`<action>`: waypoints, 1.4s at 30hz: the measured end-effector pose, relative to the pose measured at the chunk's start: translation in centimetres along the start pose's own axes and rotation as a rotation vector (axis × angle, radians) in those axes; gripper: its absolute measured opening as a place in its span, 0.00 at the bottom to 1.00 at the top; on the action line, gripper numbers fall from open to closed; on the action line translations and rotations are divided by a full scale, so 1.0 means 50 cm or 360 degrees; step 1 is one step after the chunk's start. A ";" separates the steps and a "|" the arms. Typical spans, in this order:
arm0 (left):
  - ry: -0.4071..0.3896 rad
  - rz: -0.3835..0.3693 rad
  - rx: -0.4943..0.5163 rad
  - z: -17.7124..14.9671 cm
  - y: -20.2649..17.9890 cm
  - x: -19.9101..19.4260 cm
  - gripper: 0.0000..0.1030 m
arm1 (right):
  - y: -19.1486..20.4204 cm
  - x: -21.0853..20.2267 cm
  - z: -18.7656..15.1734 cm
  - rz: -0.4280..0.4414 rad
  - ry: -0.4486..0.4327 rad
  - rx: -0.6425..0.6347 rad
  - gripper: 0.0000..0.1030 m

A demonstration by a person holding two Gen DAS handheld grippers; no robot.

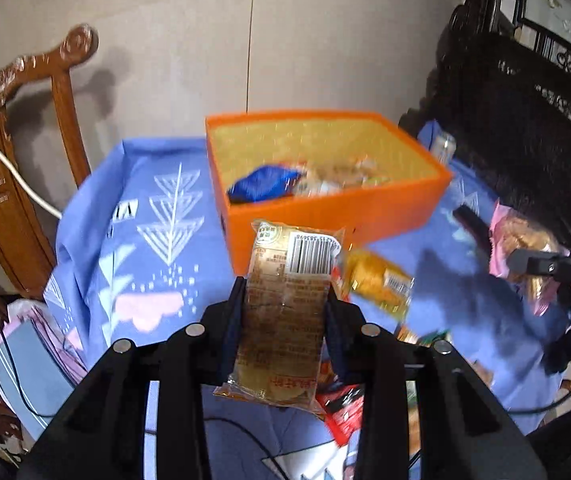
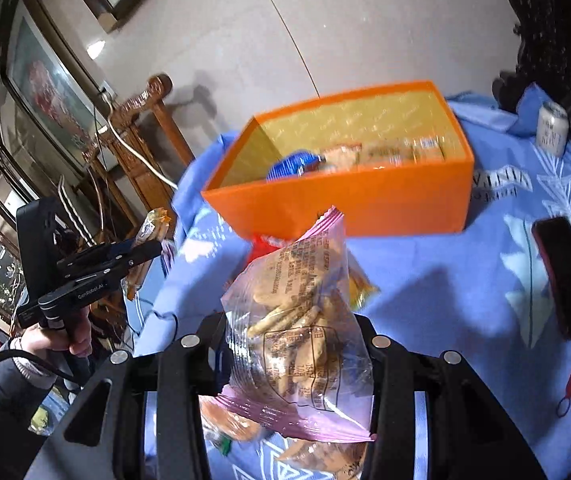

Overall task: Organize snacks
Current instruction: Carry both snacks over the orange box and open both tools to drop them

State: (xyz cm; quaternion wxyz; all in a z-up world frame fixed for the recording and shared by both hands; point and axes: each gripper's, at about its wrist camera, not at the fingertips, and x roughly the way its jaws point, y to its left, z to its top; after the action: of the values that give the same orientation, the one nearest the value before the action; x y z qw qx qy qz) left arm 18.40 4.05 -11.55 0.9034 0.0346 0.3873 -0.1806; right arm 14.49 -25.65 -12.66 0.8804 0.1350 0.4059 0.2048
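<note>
**Two grippers each lift a snack packet in front of an orange box**

Blue patterned cloth (image 1: pixel 97 216) covers a table that stands against a pale wall, with a carved wooden chair (image 1: pixel 13 120) at one side. On the cloth sits an open orange box (image 1: pixel 325 204) with a yellow lining; a blue packet (image 1: pixel 263 186) and several other wrapped snacks lie inside it.

Nearer the cameras, the left gripper (image 1: pixel 285 300) has its fingers closed on a clear-wrapped cake packet (image 1: pixel 285 308), barcode facing up, held above the cloth just in front of the box. The right gripper (image 2: pixel 293 340) clamps a pink-edged biscuit bag (image 2: pixel 297 320), also raised. More loose packets lie on the cloth beneath both. A small can (image 2: pixel 551 128) stands beyond the box, and a dark red-edged case (image 2: pixel 565 276) lies to its right.
</note>
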 end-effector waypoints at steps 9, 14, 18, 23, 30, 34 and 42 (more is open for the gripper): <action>-0.0137 0.0002 -0.0049 0.160 -0.035 -0.026 0.34 | 0.025 -0.036 0.137 0.0006 -0.0250 -0.0060 0.41; -0.0167 0.0007 -0.0044 0.246 -0.046 -0.008 0.34 | 0.028 -0.023 0.218 -0.0022 -0.0343 -0.0085 0.41; -0.0154 0.0024 -0.0034 0.292 -0.049 0.024 0.34 | 0.026 -0.001 0.265 -0.0045 -0.0367 -0.0102 0.41; -0.0140 0.0038 -0.0006 0.327 -0.049 0.060 0.34 | 0.018 0.025 0.310 -0.0076 -0.0382 -0.0127 0.41; -0.0164 0.0160 -0.0074 0.373 -0.034 0.110 0.96 | 0.007 0.078 0.360 -0.0182 -0.0332 -0.0154 0.67; -0.0214 0.0182 -0.0202 0.364 -0.017 0.082 0.96 | 0.017 0.056 0.347 -0.0240 -0.0395 -0.0149 0.96; -0.0114 0.0145 -0.0181 0.271 -0.020 0.050 0.96 | 0.049 0.030 0.240 -0.0181 -0.0283 -0.0244 0.96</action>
State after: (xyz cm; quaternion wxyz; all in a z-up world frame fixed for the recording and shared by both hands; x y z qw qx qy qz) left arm 28.95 -0.37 -3.81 0.9245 -0.0057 0.3624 -0.1182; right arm 23.99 -23.64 -5.04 0.9308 0.0617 0.3163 0.1723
